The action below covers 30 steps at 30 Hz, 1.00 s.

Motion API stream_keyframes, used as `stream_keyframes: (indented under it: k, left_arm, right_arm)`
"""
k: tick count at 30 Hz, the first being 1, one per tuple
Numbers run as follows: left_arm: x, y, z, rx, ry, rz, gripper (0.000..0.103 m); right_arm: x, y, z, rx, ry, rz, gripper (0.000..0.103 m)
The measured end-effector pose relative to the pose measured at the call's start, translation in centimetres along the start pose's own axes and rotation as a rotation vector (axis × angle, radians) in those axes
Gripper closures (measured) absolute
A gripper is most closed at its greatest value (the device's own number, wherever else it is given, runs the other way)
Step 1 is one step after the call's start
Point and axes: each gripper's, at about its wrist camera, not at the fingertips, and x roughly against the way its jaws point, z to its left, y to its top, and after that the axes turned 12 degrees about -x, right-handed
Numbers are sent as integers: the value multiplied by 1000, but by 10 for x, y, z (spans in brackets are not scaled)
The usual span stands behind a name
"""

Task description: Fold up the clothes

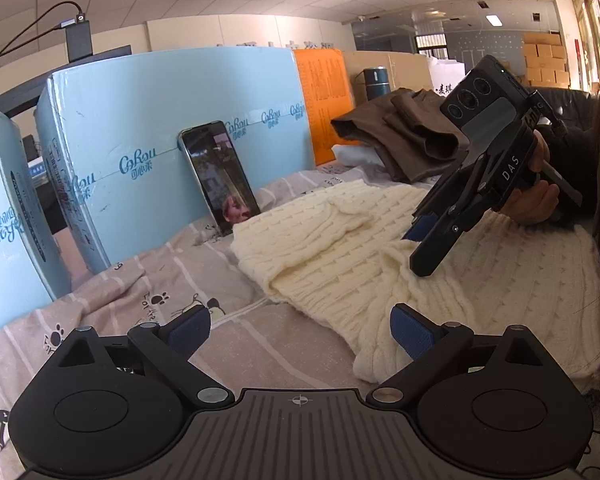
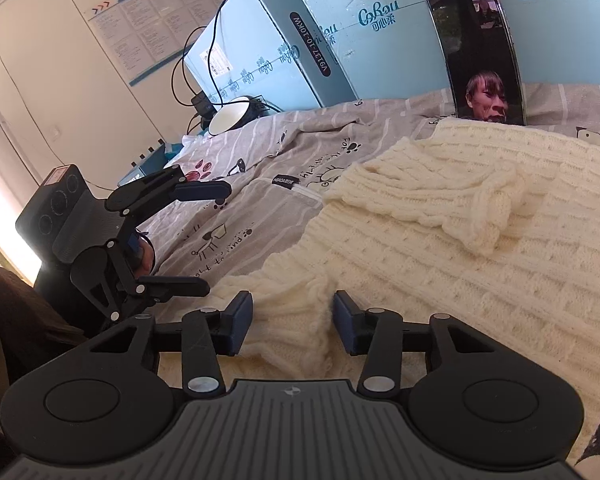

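Observation:
A cream cable-knit sweater (image 1: 380, 248) lies spread on a grey printed bedsheet (image 1: 148, 288), one sleeve folded across its body (image 2: 452, 192). My left gripper (image 1: 300, 330) is open and empty, just above the sheet at the sweater's near-left edge. My right gripper (image 2: 293, 322) is open, low over a bunched fold of the sweater (image 2: 296, 320) that sits between its blue pads. The right gripper also shows in the left wrist view (image 1: 424, 248), tilted down onto the sweater. The left gripper shows in the right wrist view (image 2: 208, 236), open beside the sweater.
A phone (image 1: 220, 176) leans upright against light blue cartons (image 1: 172, 108) behind the sweater. Brown folded garments (image 1: 404, 136) lie stacked at the back right. A white bowl (image 2: 228, 118) and cables sit at the sheet's far edge.

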Motion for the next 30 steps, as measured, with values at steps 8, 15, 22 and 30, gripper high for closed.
stream_keyframes:
  k: [8,15,22,30]
  left_arm:
    - [10,0,-5,-26,-6,-52,5]
    - [16,0,-8,-34,0,-88,4]
    - [30,7,-25,-30,-56,-176,4]
    - [4,21,-71,-44,240,18,4]
  right_arm:
    - [10,-6,14,7,-21,-14,77]
    - [26,-17,30,-40,-20,-33,81]
    - [32,-13,42,-156,19,-89,84]
    - [8,4,62,-276,280,-114,80]
